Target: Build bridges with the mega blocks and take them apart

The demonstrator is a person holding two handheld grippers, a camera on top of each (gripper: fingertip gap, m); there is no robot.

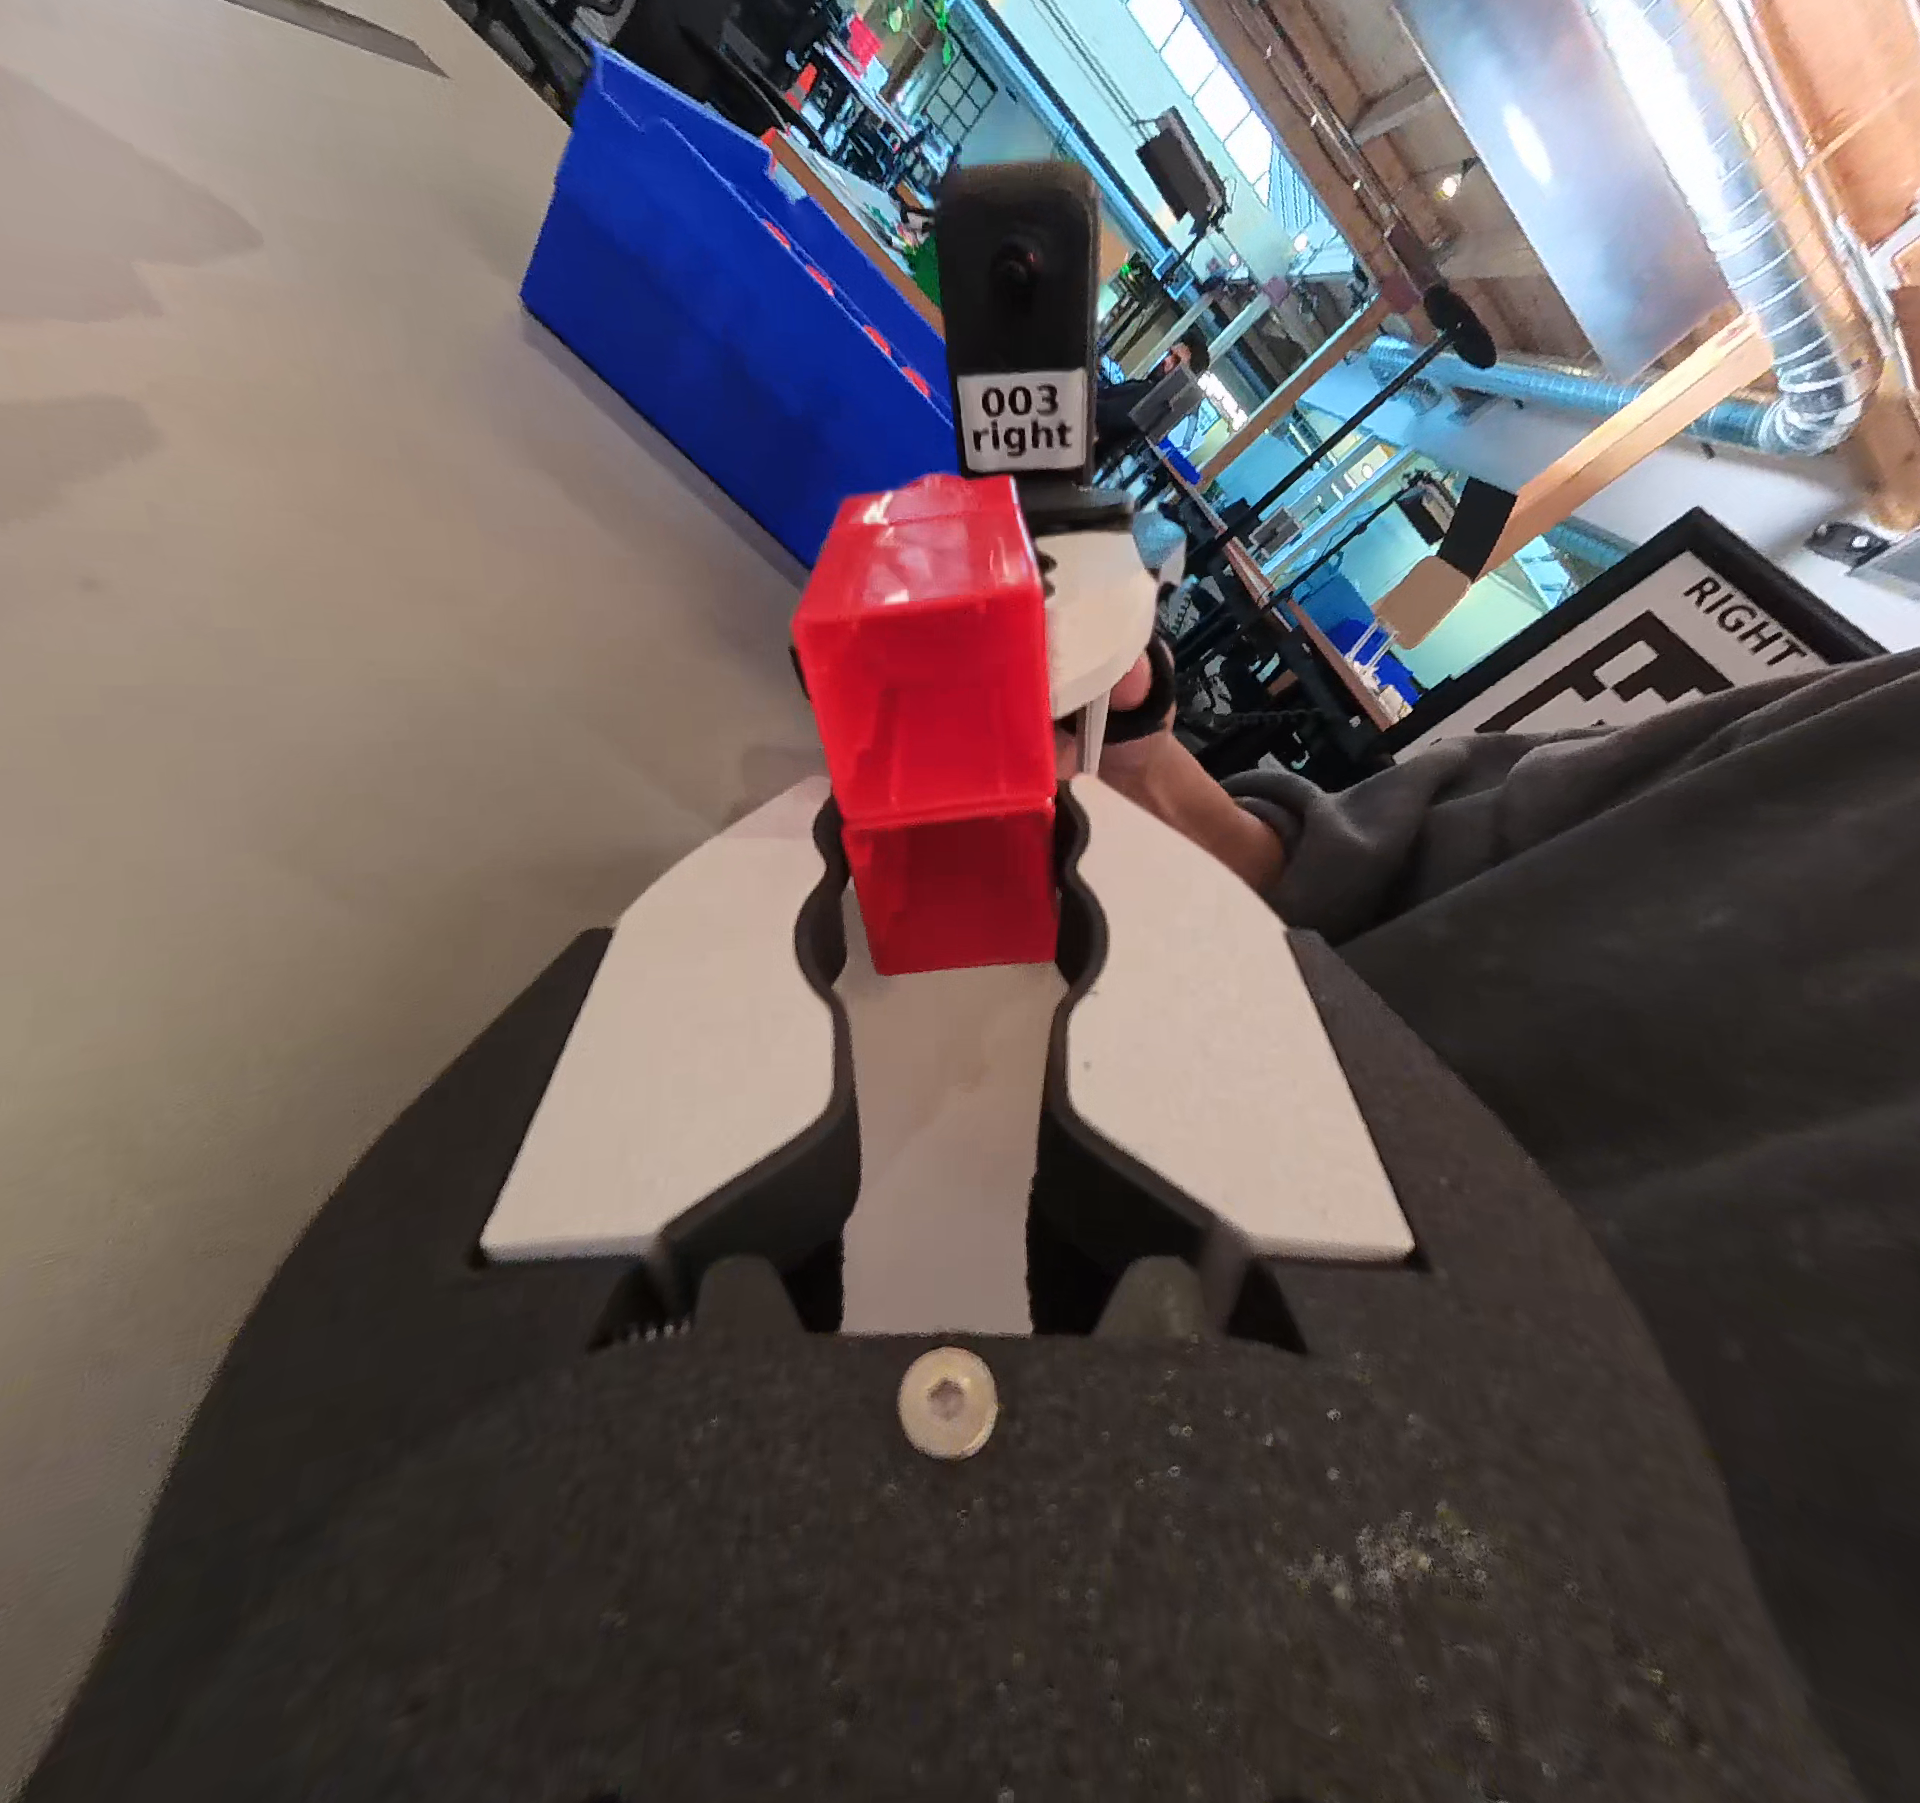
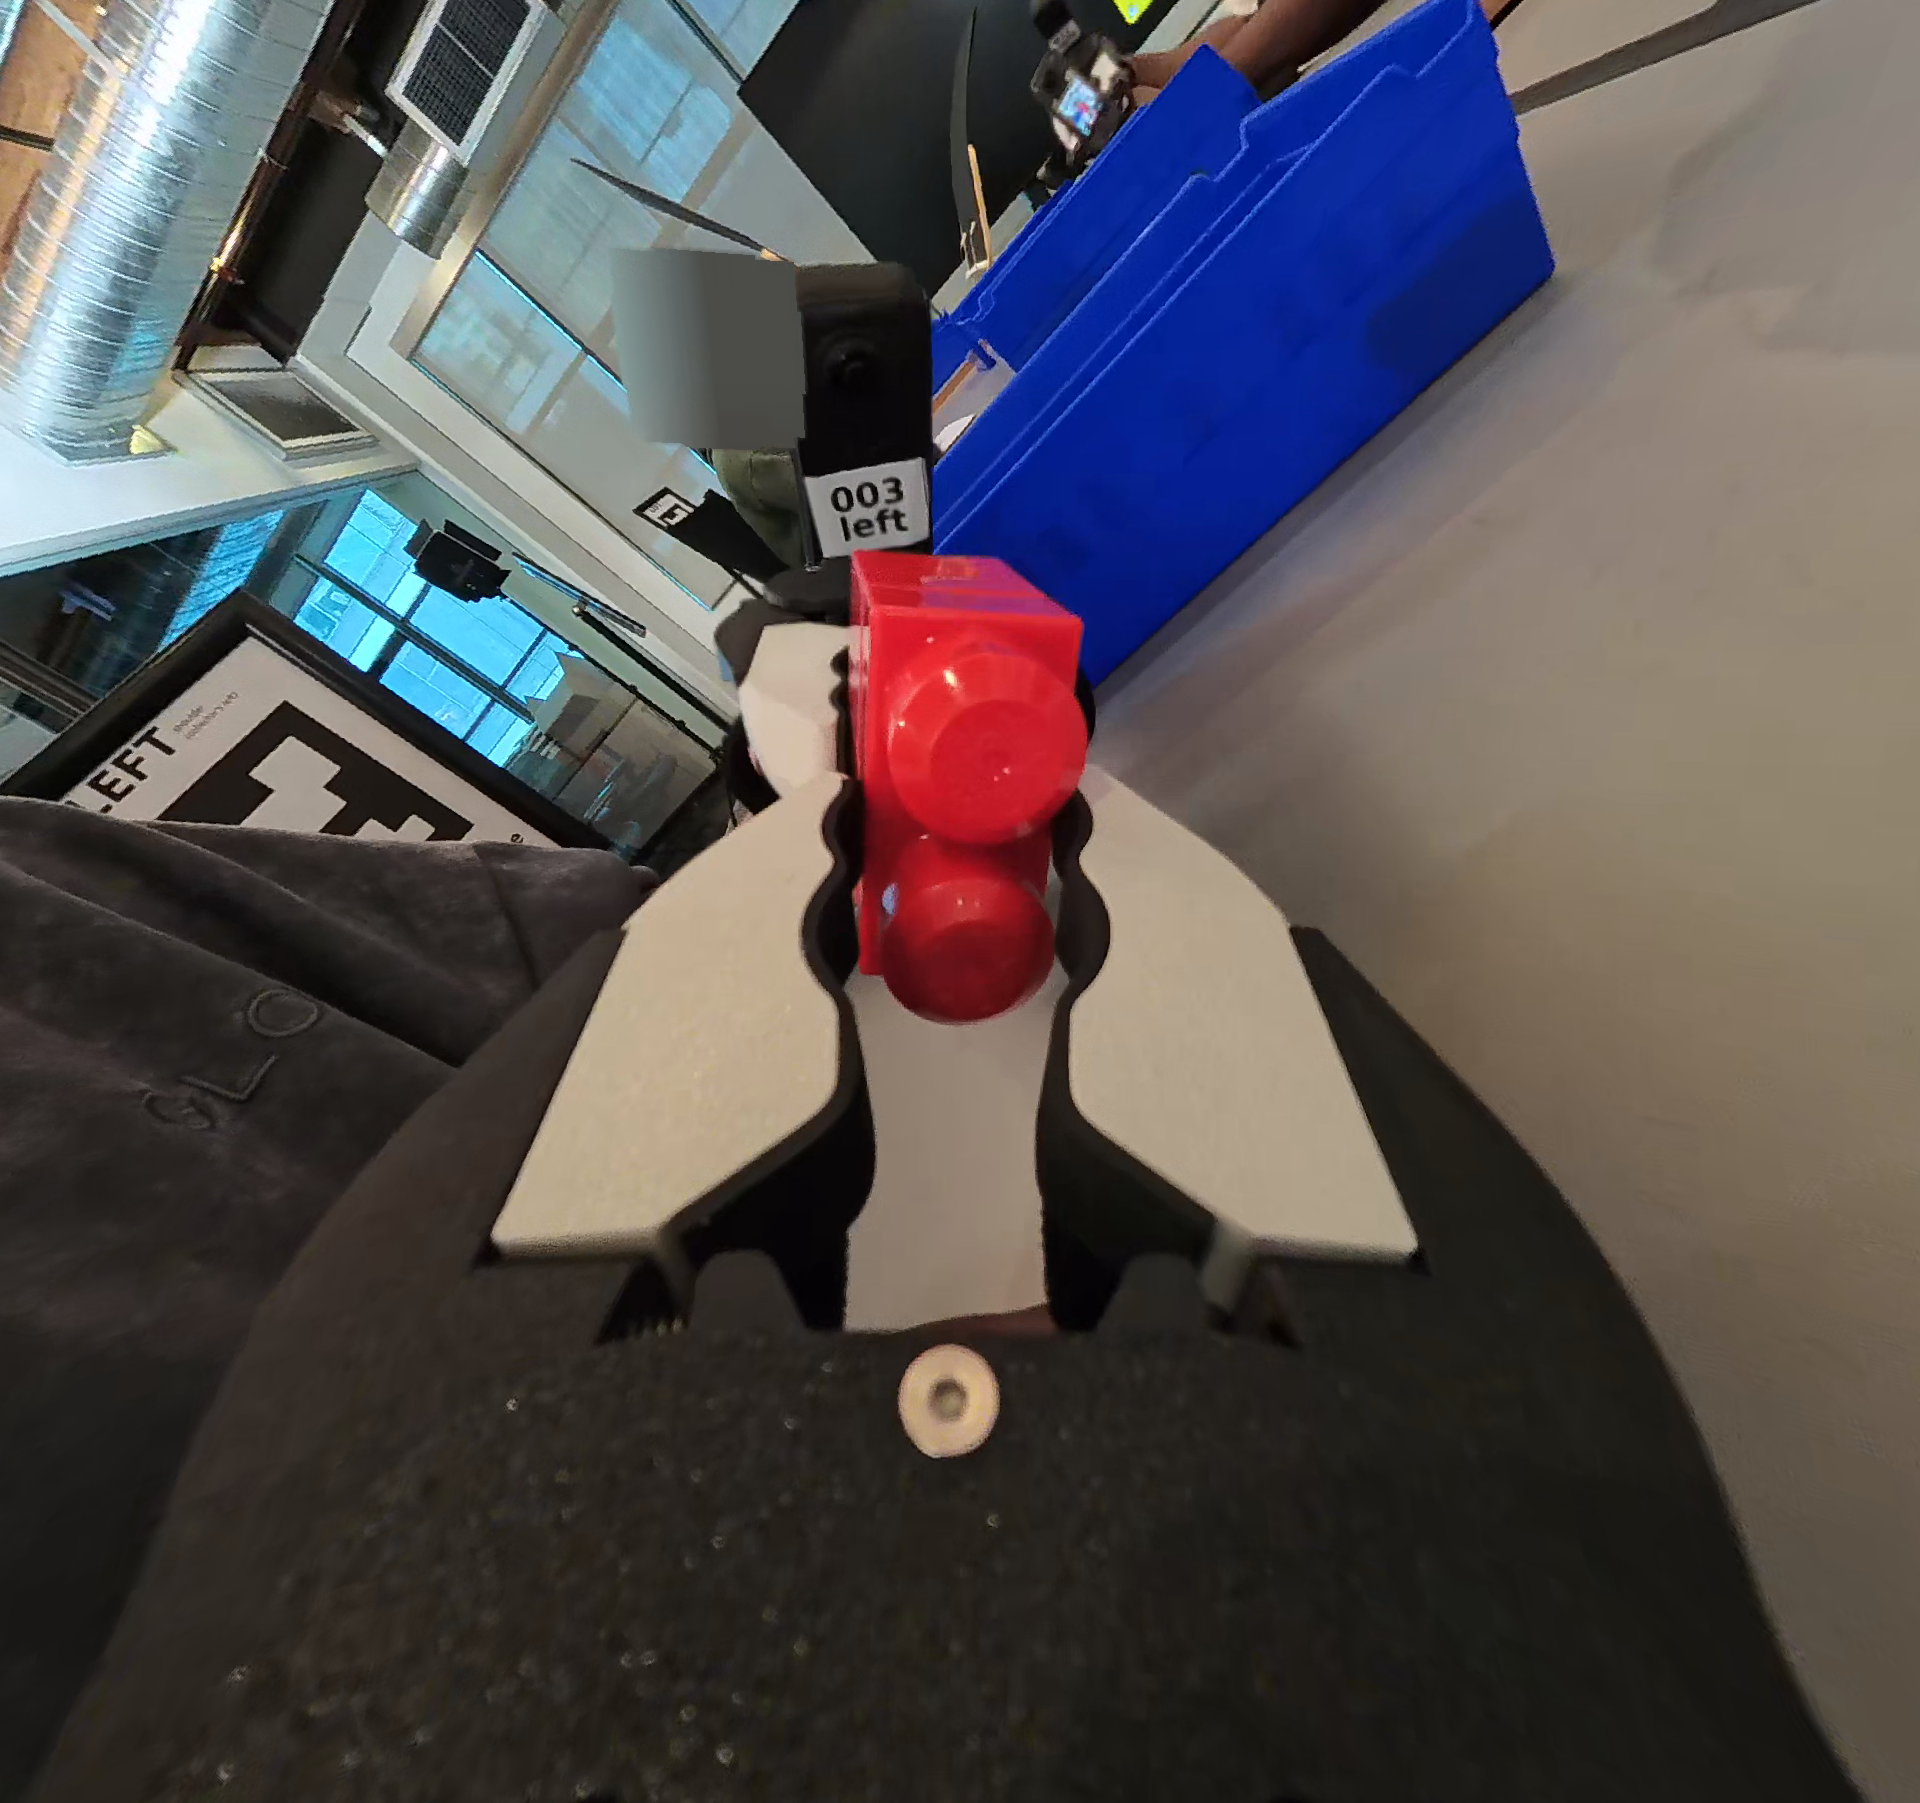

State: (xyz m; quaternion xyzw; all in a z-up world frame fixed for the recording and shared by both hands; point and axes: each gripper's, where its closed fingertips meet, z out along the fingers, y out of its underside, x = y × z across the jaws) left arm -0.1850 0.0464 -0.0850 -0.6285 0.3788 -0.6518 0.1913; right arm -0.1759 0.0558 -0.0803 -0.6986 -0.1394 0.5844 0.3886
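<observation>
Blue bin sits toward worktop far edge. Red blocks held off worktop, between both tools: left gripper & right gripper each clamped on one. Prob light, stiff, slick plastic; grip flat sides.

A blue plastic bin sits on the pale tabletop, beyond the fingertips and to their left in the left wrist view; in the right wrist view the same blue plastic bin lies beyond the fingertips to their right, on the tabletop. A framed black-and-white marker board leans off to the right of the fingers, partly behind a dark grey sleeve. A silver ventilation duct runs overhead, far past the fingers to their left.
</observation>
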